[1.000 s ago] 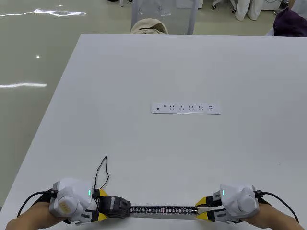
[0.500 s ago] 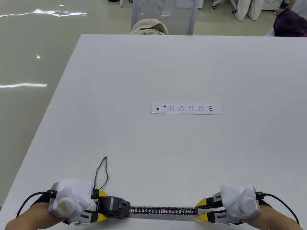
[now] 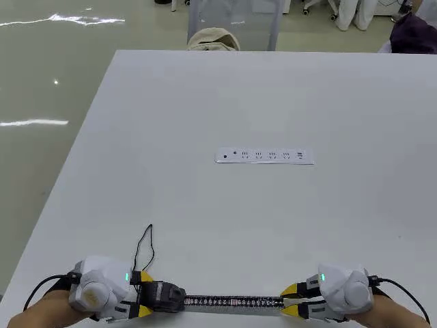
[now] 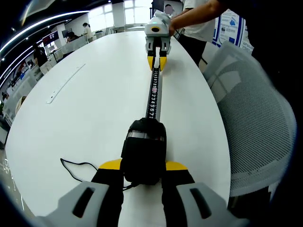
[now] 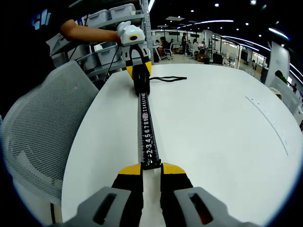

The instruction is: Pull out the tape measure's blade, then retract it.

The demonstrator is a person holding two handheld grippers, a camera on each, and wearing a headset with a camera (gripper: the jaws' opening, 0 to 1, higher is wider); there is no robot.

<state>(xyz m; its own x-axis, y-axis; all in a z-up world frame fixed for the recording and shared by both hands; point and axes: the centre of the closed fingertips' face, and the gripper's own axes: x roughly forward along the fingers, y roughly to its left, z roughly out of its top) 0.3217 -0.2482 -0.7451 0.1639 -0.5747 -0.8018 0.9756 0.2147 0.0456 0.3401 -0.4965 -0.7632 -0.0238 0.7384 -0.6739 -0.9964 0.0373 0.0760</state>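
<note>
A black tape measure case (image 3: 164, 296) lies at the table's near edge, held in my left gripper (image 3: 141, 296), whose yellow-tipped jaws are shut on it (image 4: 144, 150). Its blade (image 3: 232, 301), printed with numbers, stretches right to my right gripper (image 3: 291, 301), which is shut on the blade's end hook (image 5: 150, 165). In the right gripper view the blade (image 5: 145, 131) runs straight to the case (image 5: 140, 81) and left gripper beyond. A thin black wrist cord (image 3: 144, 246) trails from the case across the table.
A white power strip (image 3: 265, 155) lies mid-table, well beyond the grippers. The white table (image 3: 273, 96) extends far ahead. A mesh chair (image 4: 255, 118) stands just off the near table edge. Shelves and people are in the room's background.
My right gripper has drawn a little further right, lengthening the exposed blade slightly. The left gripper and case have stayed in place.
</note>
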